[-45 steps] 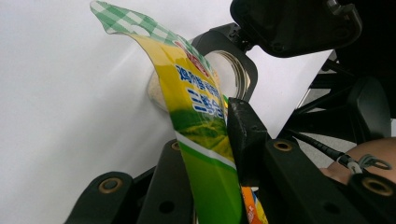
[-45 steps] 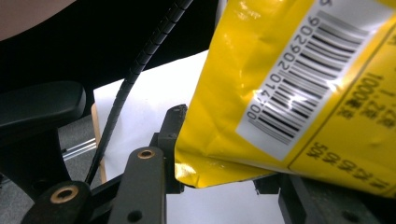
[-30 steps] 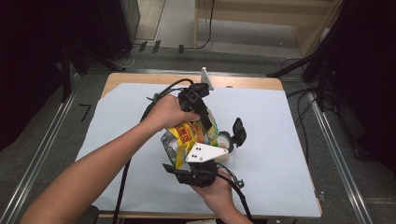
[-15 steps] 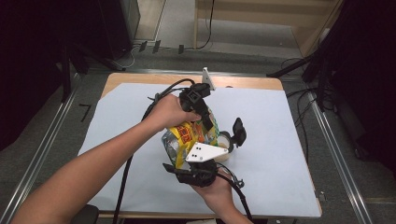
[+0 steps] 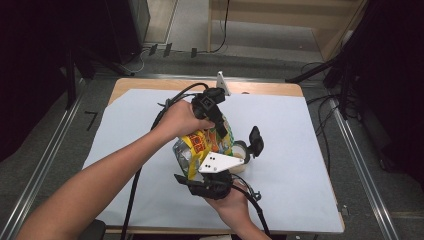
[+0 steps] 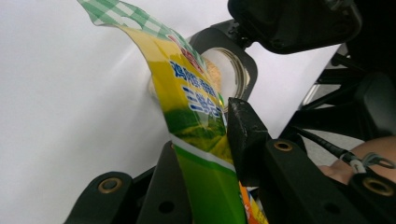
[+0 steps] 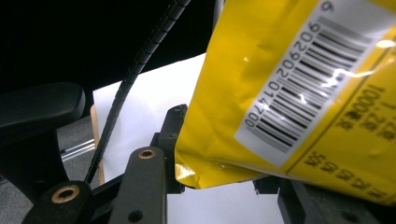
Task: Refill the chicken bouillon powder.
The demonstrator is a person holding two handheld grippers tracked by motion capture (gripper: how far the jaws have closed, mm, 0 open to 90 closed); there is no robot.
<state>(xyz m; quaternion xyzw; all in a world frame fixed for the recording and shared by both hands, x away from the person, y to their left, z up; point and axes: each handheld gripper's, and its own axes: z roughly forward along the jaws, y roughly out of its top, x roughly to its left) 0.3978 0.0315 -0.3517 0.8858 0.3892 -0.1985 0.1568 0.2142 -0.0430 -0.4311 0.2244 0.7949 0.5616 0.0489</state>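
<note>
Item 1: yellow and green foil pouch [image 5: 202, 142], printed, barcode on its back. Position: held up off the surface [image 5: 310, 150] near its centre, tilted, mouth directed at item 2.

Item 2: small clear jar [image 6: 224, 70], open top, pale powder or granules inside. Position: standing on the white surface just beside and under the pouch, ringed by a black jaw of the right gripper as the left gripper view has it.

Item 3: left gripper [image 5: 212, 107]. Jaws pinching the pouch near its green end, pads pressed on the foil.

Item 4: right gripper [image 5: 235, 150]. Jaws set around the jar; in the right gripper view the lower corner of the pouch lies between them. Whether the pads press on the jar cannot be told.

Condition: pouring from pouch to jar appears to be in hand.

Risks noted:
1. Spill beside the jar; cause, a narrow jar opening under a wide, floppy foil mouth.
2. Sudden rush of contents; cause, too steep a tilt.
3. Pouch slipping; cause, smooth foil held at 1 edge.
4. Jar tipping; cause, a nudge from the jaws around it.
</note>
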